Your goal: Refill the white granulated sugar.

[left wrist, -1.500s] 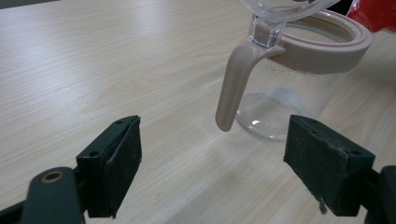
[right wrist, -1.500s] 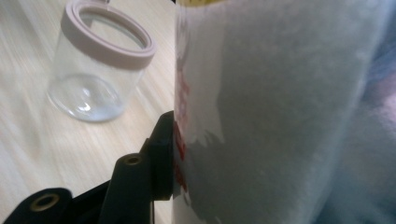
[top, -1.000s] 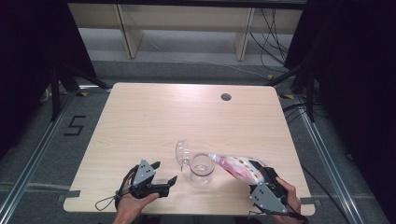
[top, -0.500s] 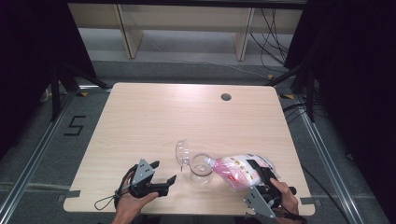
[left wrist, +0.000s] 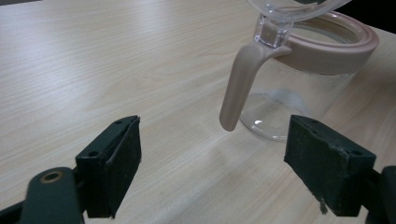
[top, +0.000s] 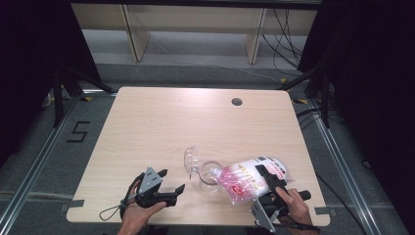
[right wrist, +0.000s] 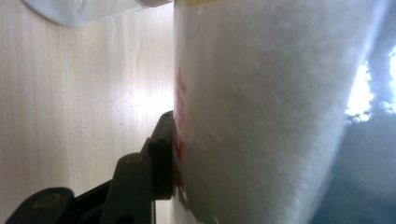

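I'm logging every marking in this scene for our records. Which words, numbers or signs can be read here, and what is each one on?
"5": black tape figure on the grey floor left of the light wooden table.
Red and black print on the clear plastic bag of white grains, clamped in the right gripper: too small and blurred to read.
Clear glass jar with the pink rim: no lettering.

left gripper (top: pixel 169 188): black body with a grey three-cornered plate on top; a thin black cable loops out behind it.
left gripper's pads (left wrist: pixel 114 172): black, blocky and wedge-shaped, with small round screw holes and a brass-ringed pivot at the arm.
right gripper (top: pixel 269 186): black, with long dark jaws and a grey plate near the hand.
right gripper's linkage (right wrist: pixel 135 186): black bars joined by round rivets.
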Tool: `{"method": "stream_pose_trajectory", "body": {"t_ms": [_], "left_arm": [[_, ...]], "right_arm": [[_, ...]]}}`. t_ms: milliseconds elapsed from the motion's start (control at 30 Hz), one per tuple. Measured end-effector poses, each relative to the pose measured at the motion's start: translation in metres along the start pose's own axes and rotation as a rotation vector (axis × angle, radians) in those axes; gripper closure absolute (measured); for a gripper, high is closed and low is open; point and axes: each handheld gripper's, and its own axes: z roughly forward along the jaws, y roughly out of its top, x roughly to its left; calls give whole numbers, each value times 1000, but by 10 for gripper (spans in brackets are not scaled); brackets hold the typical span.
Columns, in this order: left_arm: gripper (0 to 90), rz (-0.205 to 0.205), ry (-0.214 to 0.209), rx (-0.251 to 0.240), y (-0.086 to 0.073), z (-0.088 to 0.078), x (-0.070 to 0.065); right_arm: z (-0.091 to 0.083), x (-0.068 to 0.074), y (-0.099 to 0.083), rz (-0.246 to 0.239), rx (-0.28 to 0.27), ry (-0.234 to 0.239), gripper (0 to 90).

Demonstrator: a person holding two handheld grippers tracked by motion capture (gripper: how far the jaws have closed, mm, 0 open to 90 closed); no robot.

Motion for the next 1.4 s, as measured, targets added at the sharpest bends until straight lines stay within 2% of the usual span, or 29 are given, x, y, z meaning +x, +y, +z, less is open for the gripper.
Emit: {"method": "stream_pose_trajectory", "body": {"t_ms": [67, 100, 133, 167, 300, 333, 367, 433, 467, 500, 533, 567, 600, 667, 700, 733, 767, 800, 833, 867, 900, 967, 1100, 1133, 1167, 1267, 1300, 1367, 1400], "left_arm": [[180, 5, -3, 1, 0, 0, 0], [180, 6, -4, 3, 0, 0, 0], [180, -13, -1, 2, 0, 0, -1], [180, -7, 0, 6, 0, 0, 0], [180, -5, 1, 10, -1, 0, 0], [180, -3, -1, 8, -1, 1, 0], [180, 2, -6, 10, -1, 1, 1], [180, -2, -7, 2, -1, 2, 0], [180, 4, -7, 6, -1, 2, 0], [180, -3, -8, 4, -1, 2, 0], [180, 3, -8, 8, 0, 1, 1], [180, 2, -4, 9, 0, 0, 0], [180, 0, -1, 5, 0, 0, 1], [180, -5, -2, 6, -1, 1, 1], [180, 10, -4, 12, 0, 1, 2], [180, 6, -3, 11, 0, 1, 2], [180, -5, -5, 7, -1, 1, 1], [180, -4, 0, 5, -1, 1, 1], [180, 0, -2, 9, 0, 1, 1], [180, -1, -5, 7, 0, 1, 1], [180, -5, -5, 5, 0, 1, 1], [180, 11, -1, 9, 0, -1, 2], [180, 6, -6, 5, 0, 0, 1], [180, 3, -7, 5, 0, 0, 1], [180, -5, 0, 9, 0, 0, 0], [180, -8, 0, 8, 0, 0, 0], [180, 9, -1, 7, 0, -1, 1], [180, 9, 0, 8, 1, -1, 1], [180, 8, 0, 9, 0, -1, 1]], "right_arm": [[0, 0, 1, -36, 15, -11, 550], [1, -3, 2, -95, 5, -16, 550], [1, -4, 2, -110, 10, -25, 551], [1, -4, 3, -124, 11, -25, 551], [2, -3, 2, -148, 23, -33, 552], [1, -3, 2, -170, 32, -36, 553], [2, 2, 1, -125, 47, -30, 553], [1, -1, 2, -163, 41, -42, 554], [4, -7, 4, -263, 7, -43, 554], [2, -3, 4, -225, 44, -55, 555], [3, -3, 4, -231, 45, -59, 555], [5, -7, 5, -282, 24, -43, 555], [5, -5, 5, -263, 34, -61, 556], [5, 0, 4, -227, 67, -54, 556], [6, -1, 5, -243, 61, -63, 556], [8, -4, 6, -294, 30, -64, 557], [7, 0, 4, -242, 48, -58, 557], [7, -3, 7, -288, 42, -63, 558], [7, -1, 6, -262, 51, -64, 558], [6, -1, 8, -273, 61, -65, 558], [7, -3, 8, -299, 37, -74, 558], [6, 0, 9, -282, 60, -69, 559], [6, -1, 10, -334, 69, -69, 561], [6, -3, 11, -371, 61, -79, 561], [4, 1, 10, -333, 95, -80, 562], [4, -2, 11, -374, 80, -96, 563], [3, 0, 10, -343, 88, -99, 563], [3, -2, 10, -392, 80, -102, 564], [3, -1, 10, -392, 89, -108, 565]]}}
